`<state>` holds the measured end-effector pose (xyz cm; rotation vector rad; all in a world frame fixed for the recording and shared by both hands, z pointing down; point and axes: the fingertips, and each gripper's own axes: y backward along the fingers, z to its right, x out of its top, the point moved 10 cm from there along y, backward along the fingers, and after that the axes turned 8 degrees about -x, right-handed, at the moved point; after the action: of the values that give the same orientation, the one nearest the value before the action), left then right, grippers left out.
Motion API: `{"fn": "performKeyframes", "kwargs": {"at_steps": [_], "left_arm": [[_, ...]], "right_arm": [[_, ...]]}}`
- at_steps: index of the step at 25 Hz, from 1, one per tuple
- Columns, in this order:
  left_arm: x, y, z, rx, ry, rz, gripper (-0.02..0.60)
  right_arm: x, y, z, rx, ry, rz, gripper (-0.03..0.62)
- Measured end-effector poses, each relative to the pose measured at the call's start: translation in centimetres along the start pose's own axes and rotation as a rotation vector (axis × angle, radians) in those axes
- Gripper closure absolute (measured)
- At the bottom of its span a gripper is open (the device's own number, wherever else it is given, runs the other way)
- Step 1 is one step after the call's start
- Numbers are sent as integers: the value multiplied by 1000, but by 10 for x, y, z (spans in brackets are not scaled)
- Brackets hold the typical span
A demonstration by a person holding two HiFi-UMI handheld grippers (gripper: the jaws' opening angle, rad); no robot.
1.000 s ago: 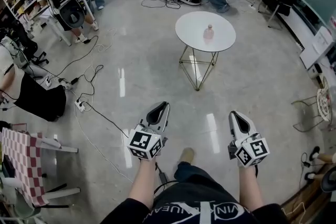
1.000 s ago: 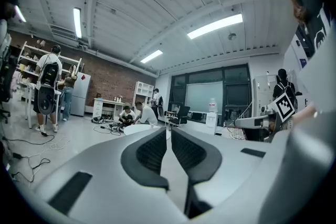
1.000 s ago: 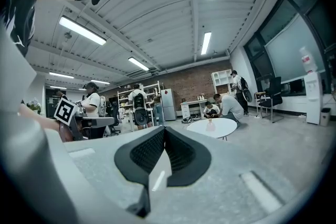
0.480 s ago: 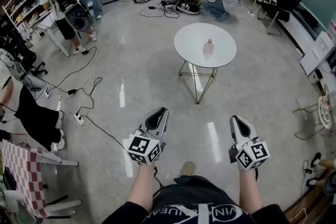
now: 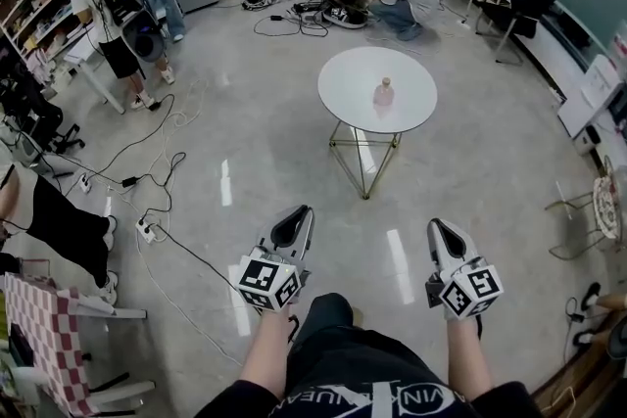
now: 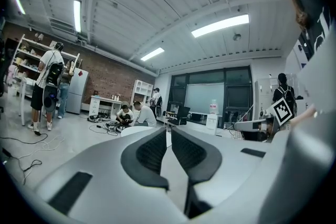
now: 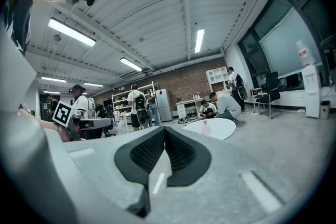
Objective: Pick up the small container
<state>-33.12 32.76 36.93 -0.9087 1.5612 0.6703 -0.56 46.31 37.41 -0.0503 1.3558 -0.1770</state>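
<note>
Head view: one round white table (image 5: 345, 78) stands well ahead on open, glossy floor (image 5: 470, 171). One small container (image 5: 383, 93) is upright near the table's middle, clear of the rim all round. The two grippers, left gripper (image 5: 304, 210) and right gripper (image 5: 435, 224), are held low, well apart from the table with bare floor between. Cables (image 5: 147, 171) trail at the left.

Left gripper view: the jaws are pressed together, holding nothing.

Right gripper view: the jaws are closed and empty. The table and container lie far ahead, just right of the tips.

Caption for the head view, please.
Left gripper and right gripper shut, empty; small container stands on the round table ahead.
</note>
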Motion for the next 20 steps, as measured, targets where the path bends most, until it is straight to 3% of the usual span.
{"fn": "performKeyframes", "kwargs": {"at_steps": [12,20], "left_arm": [[-2,-73,-17,-63,1,-22,552],[10,-133,-33,-94,18,-19,552]], "right_arm": [[-1,-25,40,-56,-27,8,588],[19,-58,68,-36,-4,1,588]]}}
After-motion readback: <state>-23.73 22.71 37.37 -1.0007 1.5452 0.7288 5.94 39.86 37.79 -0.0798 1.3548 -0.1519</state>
